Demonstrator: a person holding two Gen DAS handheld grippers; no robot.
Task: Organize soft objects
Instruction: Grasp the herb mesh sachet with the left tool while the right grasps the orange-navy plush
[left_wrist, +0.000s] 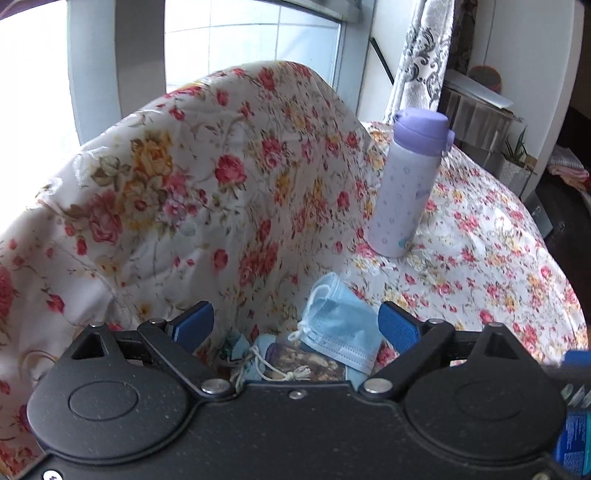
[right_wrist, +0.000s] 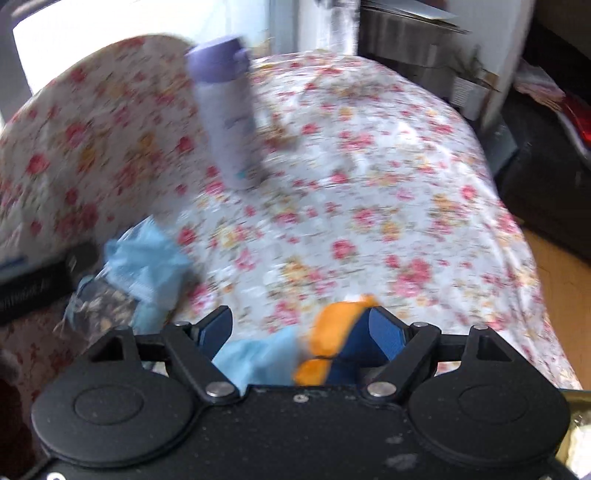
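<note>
In the left wrist view my left gripper (left_wrist: 295, 323) stands open over a small heap: crumpled light-blue face masks (left_wrist: 340, 325) and a dark patterned drawstring pouch (left_wrist: 306, 363). The heap lies between the fingers, and neither pad presses on it. The right wrist view is blurred by motion. There my right gripper (right_wrist: 303, 330) is shut on a soft orange and light-blue bundle (right_wrist: 328, 332), which stays sharper than the surroundings. The same heap of masks (right_wrist: 147, 266) and the pouch (right_wrist: 99, 299) lie to its left.
A lilac bottle (left_wrist: 410, 184) with a purple cap stands upright on the floral cloth (left_wrist: 480, 258). The cloth (left_wrist: 184, 166) also drapes over a tall backrest on the left. A curtain, boxes and a small plant stand beyond the far edge. A wooden floor (right_wrist: 561, 280) shows at right.
</note>
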